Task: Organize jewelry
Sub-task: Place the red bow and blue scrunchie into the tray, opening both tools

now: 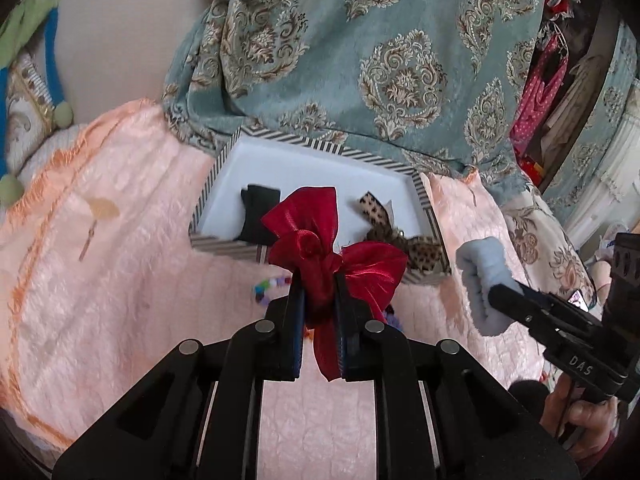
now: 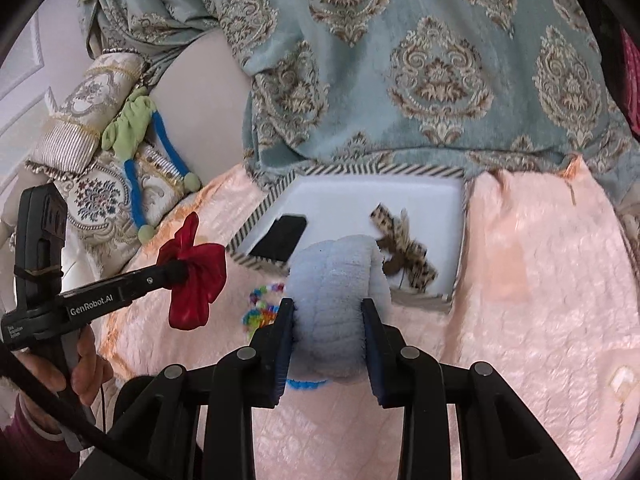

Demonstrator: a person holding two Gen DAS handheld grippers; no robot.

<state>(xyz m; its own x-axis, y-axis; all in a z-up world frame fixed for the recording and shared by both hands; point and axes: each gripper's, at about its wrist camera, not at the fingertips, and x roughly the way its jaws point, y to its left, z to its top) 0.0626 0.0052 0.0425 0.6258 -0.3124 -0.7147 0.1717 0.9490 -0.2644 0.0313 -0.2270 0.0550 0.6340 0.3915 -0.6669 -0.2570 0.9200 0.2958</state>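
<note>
Red bow (image 1: 336, 256) upright in left gripper (image 1: 320, 280), tail downward.

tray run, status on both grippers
Left gripper shut on red bow. Right gripper shut on blue scrunchie. Tray ahead holds leopard bow, black piece. Path open.

I counted one red ribbon bow (image 1: 336, 256), one leopard-print bow (image 1: 400, 236), one black bow (image 1: 258, 216), one pale-blue plush scrunchie (image 2: 336, 304), one striped tray (image 1: 224, 242), and one multicoloured bead cluster (image 2: 262, 308).
</note>
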